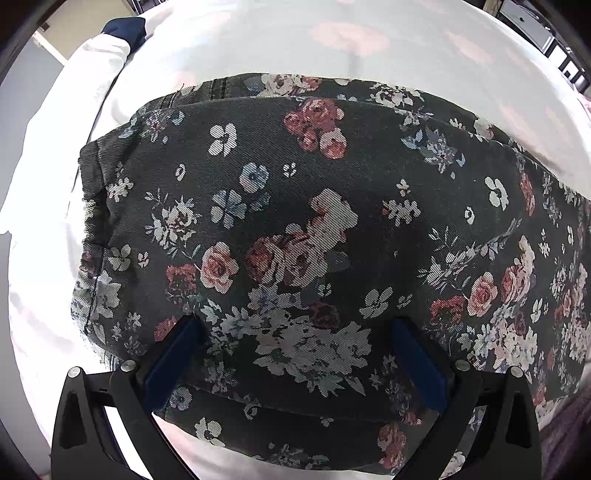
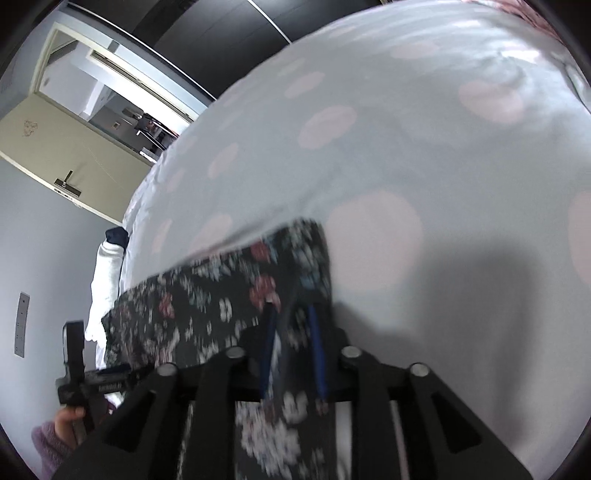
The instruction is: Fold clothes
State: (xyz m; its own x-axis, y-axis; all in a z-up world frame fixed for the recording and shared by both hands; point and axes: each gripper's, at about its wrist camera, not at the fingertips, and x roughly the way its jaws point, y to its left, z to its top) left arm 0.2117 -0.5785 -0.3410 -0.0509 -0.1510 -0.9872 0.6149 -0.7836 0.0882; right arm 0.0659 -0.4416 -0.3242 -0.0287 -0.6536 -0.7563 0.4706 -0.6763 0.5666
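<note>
Item: dark flowered garment (image 1: 295, 229), black cloth printed with pink, red, white and blue blossoms. It lies folded on a bed, on a pale bedspread (image 1: 369, 48) with faint pink dots, near the bed's edge. A doubled edge runs along its far side, and a second layer shows under its near side.

Left gripper (image 1: 295, 354): points straight down over the garment. Its two blue fingers (image 1: 177, 354) stand wide apart with their tips at the cloth; the fabric spans flat between them and is not pinched.

Right gripper (image 2: 291, 314): angled down toward the garment's end. Its blue fingers (image 2: 267, 347) stand close together with a narrow gap, a strip of the flowered cloth passing between them. This view is blurred, so whether the pads press on the cloth cannot be told.

Other contents: a white garment (image 1: 99, 55) bunched at the bed's far corner, with a navy blue item (image 1: 125, 27) just beside it. A hand (image 2: 68, 415) in a mauve fuzzy sleeve (image 2: 48, 446) grips a black handle at the lower left of the right wrist view (the other tool). Behind the bed: a grey wall (image 2: 48, 258), an open door (image 2: 74, 147) and a dark wardrobe (image 2: 207, 40).
</note>
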